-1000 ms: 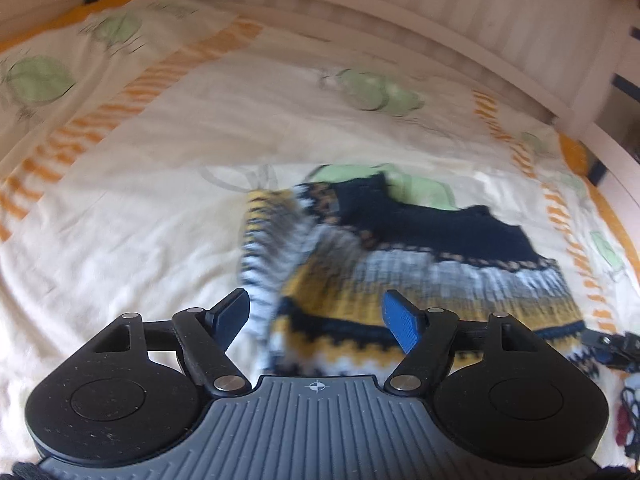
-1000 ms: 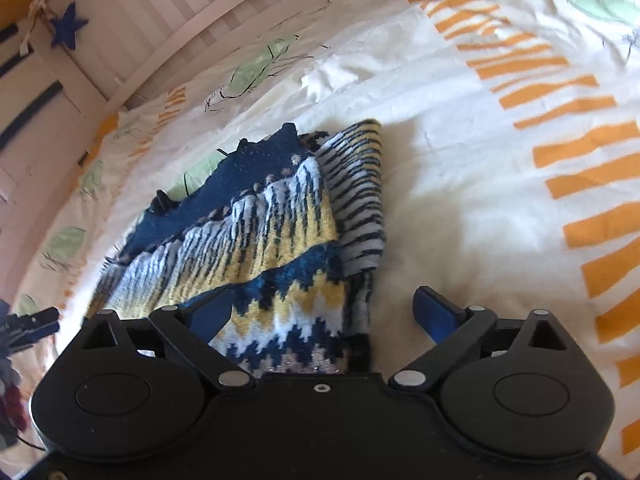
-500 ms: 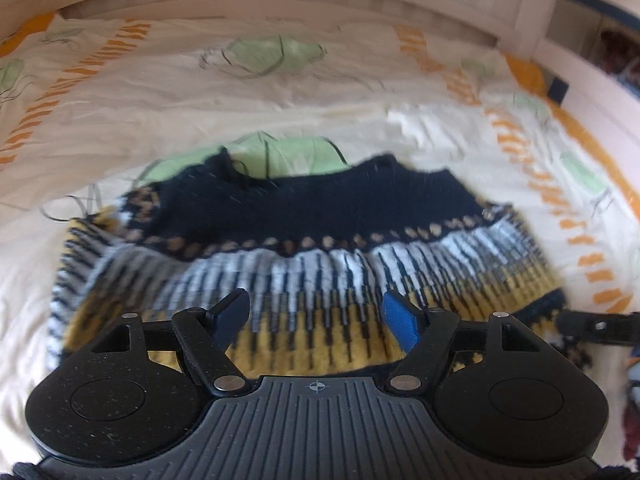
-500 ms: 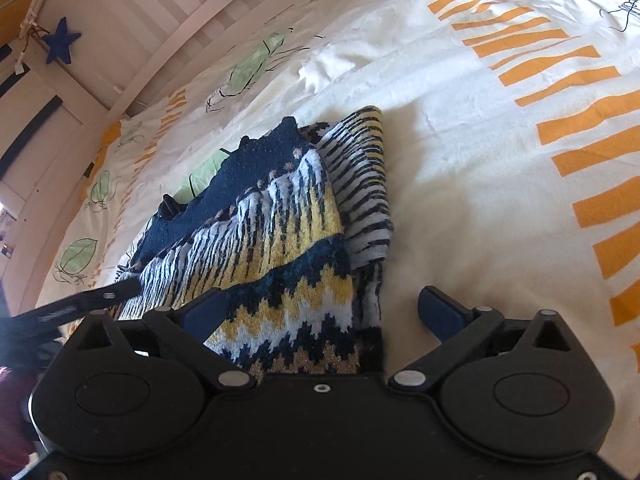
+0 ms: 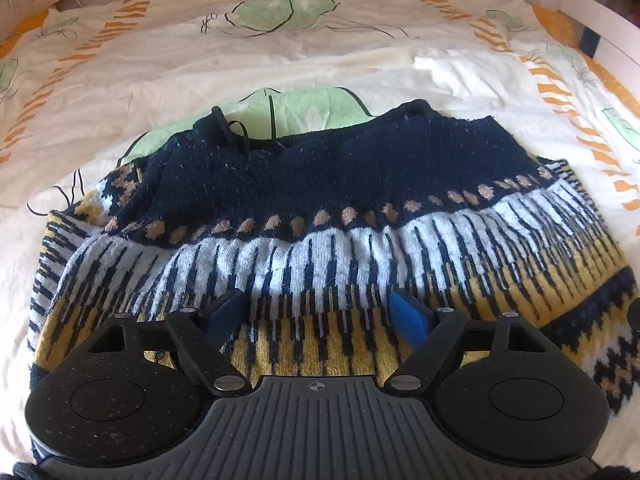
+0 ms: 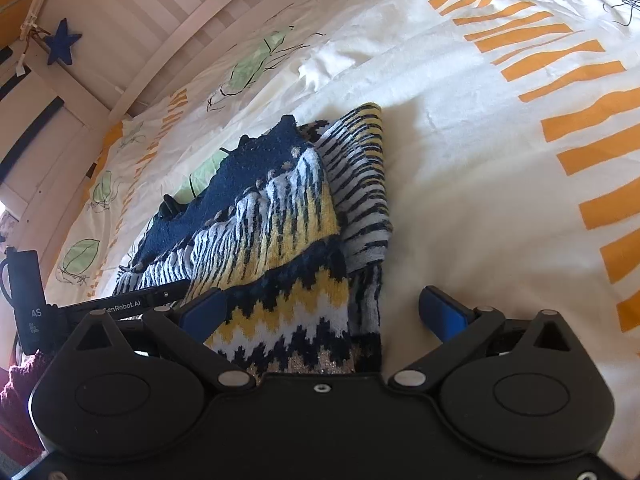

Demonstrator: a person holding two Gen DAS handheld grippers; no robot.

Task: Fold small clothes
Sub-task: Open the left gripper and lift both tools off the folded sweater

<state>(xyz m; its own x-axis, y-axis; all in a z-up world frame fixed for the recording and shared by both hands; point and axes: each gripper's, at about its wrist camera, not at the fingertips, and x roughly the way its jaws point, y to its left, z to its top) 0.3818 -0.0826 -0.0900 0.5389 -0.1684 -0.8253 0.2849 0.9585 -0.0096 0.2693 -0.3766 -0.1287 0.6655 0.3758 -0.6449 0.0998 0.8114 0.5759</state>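
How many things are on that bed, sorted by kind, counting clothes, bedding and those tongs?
Knitted sweater: 1
Printed bed cover: 1
Tongs: 2, the left tongs and the right tongs, both open over the sweater
Total: 4

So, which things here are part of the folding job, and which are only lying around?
Part of the job:
- sweater
- left hand-held gripper, open
- right hand-held gripper, open

Only lying around:
- bedsheet
- bed rail
- blue star
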